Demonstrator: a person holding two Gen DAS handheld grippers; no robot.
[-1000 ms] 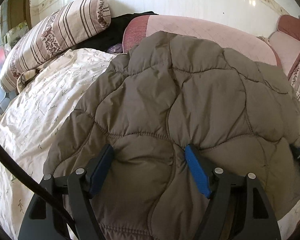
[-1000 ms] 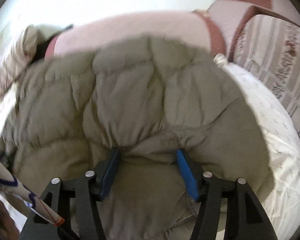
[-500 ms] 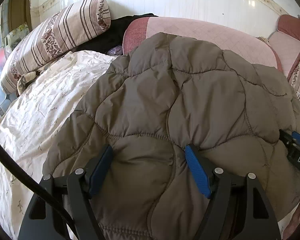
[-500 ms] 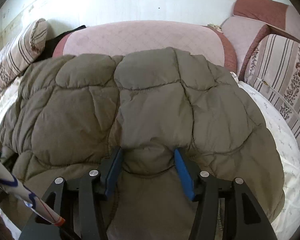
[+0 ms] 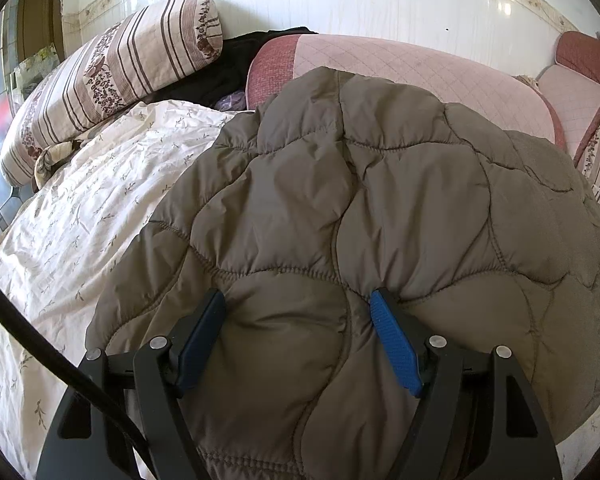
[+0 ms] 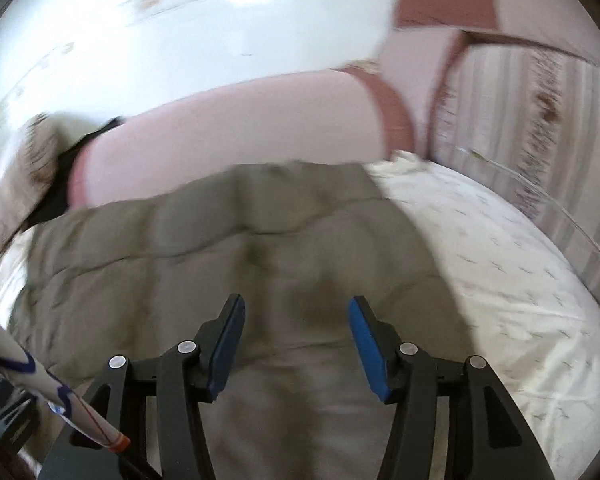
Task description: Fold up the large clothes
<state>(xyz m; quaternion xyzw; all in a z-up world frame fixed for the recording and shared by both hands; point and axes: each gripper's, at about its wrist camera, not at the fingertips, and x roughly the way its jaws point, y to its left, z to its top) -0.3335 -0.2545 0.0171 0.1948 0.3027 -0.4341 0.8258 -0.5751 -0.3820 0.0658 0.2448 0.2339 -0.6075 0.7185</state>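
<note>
Puffy grey-brown quilted jacket [image 5: 360,208], spread rumpled across white floral bedsheet [image 5: 80,220], against pink cushion [image 5: 400,64]

Bare bedsheet [image 5: 80,232] left; striped pillow [image 5: 112,80] perhaps blocks.

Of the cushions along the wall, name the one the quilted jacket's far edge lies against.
The long pink quilted cushion with the red end, directly behind the jacket; the striped bolster lies off left.

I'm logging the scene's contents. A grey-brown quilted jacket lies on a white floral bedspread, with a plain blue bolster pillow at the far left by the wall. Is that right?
Not quite. The bolster pillow is not plain blue: the left wrist view shows it cream with brown stripes and a dark floral band. The rest holds: the grey-brown quilted jacket lies on the white floral bedspread, and the pillow is at the far left by the wall.
</note>
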